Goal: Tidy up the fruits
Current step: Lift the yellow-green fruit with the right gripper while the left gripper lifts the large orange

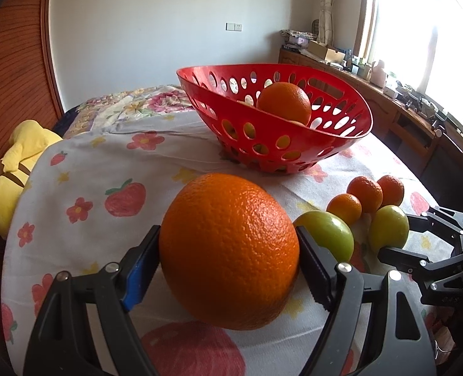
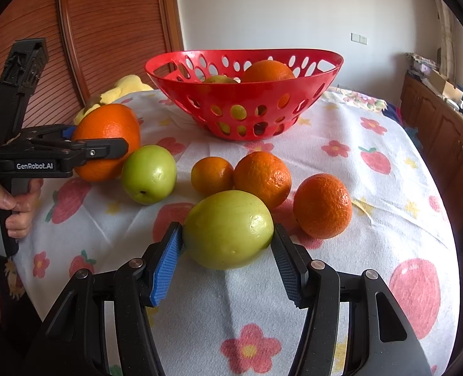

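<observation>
My left gripper (image 1: 229, 250) is shut on a large orange (image 1: 228, 250) that rests on the flowered cloth; it also shows in the right wrist view (image 2: 106, 141). My right gripper (image 2: 228, 244) is shut on a yellow-green fruit (image 2: 228, 228), also on the cloth, seen in the left wrist view too (image 1: 389, 227). A second green fruit (image 2: 148, 174) lies between the two. Three small oranges (image 2: 262, 177) lie behind them. The red perforated basket (image 2: 244, 94) stands further back and holds an orange (image 2: 267, 70) and a green fruit (image 2: 218, 79).
A yellow soft toy (image 1: 15, 169) lies at the table's left edge. A wooden door (image 2: 106, 31) stands behind on the left. A wooden cabinet (image 1: 397, 109) with clutter runs along the window side on the right.
</observation>
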`<state>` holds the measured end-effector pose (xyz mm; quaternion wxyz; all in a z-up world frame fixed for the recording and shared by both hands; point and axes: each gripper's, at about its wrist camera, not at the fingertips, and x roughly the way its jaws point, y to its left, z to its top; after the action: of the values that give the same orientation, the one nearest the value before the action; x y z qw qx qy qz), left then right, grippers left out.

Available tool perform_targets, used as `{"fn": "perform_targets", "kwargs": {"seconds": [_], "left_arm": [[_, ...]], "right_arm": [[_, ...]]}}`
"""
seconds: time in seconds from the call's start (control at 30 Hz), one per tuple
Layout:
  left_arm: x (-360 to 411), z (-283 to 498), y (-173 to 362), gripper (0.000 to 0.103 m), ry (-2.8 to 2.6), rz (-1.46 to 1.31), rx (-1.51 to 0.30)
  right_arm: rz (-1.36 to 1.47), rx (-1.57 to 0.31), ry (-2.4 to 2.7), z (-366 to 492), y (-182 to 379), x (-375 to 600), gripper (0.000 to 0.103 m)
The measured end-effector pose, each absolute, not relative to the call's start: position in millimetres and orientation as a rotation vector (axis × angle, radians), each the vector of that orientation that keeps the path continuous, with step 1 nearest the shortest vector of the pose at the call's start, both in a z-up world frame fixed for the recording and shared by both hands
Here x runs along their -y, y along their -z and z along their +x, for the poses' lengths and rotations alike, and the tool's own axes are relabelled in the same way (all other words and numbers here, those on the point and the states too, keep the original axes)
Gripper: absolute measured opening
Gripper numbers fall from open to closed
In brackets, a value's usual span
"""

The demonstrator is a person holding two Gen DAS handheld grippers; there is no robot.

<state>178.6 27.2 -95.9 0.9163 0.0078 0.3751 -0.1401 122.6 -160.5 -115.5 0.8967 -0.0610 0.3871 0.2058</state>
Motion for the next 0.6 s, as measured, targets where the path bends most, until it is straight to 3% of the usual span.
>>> {"fn": "perform_targets", "kwargs": {"seconds": [0.6], "left_arm": [[-21, 162, 61, 0.081, 0.315, 0.015, -0.679]], "right_arm": [[-0.127, -0.8, -0.432, 121, 115, 160, 0.058]]}}
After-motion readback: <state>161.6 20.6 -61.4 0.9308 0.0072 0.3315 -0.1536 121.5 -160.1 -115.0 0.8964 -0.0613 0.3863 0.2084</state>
